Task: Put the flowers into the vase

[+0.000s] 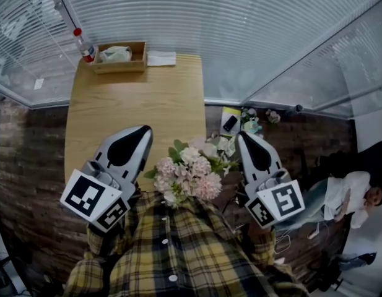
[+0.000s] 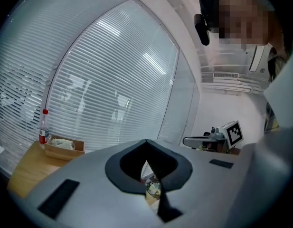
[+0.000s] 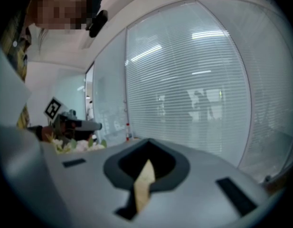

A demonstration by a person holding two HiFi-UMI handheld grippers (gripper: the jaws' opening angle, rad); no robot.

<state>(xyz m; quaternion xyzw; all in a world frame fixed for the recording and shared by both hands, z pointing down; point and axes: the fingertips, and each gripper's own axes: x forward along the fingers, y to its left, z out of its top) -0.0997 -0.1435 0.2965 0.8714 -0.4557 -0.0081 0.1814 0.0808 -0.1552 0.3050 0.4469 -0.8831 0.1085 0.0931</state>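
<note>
- We held the left gripper (image 1: 140, 135) and right gripper (image 1: 244, 140) closed and empty, flanking the flowers (image 1: 189, 171), presumably to avoid crushing them.
- We saw no vase beneath.

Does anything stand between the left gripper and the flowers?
Nothing visible does. In the head view the flowers sit between the left gripper and the right gripper, close beside each, with no other thing in the gaps. No vase shows in any view.
</note>
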